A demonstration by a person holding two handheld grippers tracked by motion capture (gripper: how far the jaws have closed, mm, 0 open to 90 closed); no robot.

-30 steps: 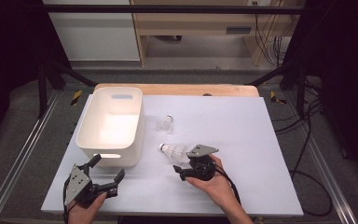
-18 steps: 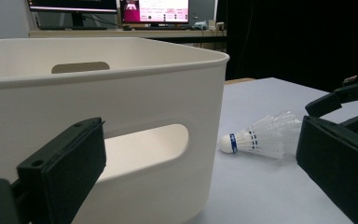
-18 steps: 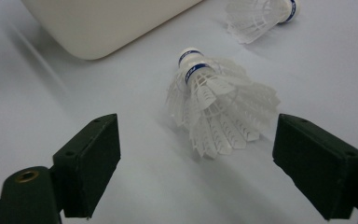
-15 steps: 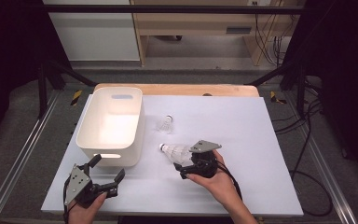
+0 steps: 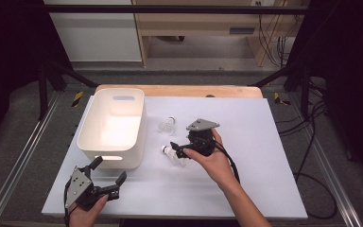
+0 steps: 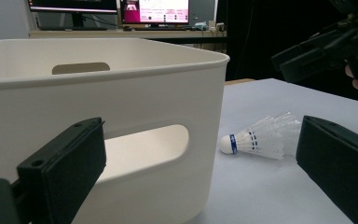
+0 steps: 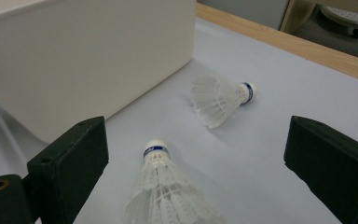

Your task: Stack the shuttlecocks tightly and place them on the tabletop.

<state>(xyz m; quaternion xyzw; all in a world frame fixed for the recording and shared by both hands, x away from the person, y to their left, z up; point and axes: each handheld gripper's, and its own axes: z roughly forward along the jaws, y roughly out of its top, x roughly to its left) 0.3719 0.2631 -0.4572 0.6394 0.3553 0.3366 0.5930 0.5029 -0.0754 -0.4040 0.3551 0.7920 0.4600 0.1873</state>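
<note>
Our right tool (image 5: pixel 176 149) hangs over the middle of the tabletop (image 5: pixel 264 156) with its jaws spread wide; they have just been opening, and nothing is pressed between them. In the right gripper view the nearer shuttlecock (image 7: pixel 168 196) lies on the tabletop in the gap between the two jaws, touching neither, its cork end with the blue band pointing away from us. The same shuttlecock (image 5: pixel 172 153) shows in the high view just under the right tool's tips, near the basket's right wall. A second shuttlecock (image 5: pixel 168 125) lies a little further toward the far edge of the tabletop, on its side, well apart from the first. The white plastic basket (image 5: pixel 90 142) stands on the left half of the tabletop. Our left tool (image 5: pixel 108 173) rests by the near left corner, jaws wide and holding nothing, facing the basket's near wall with its handle slot.
</note>
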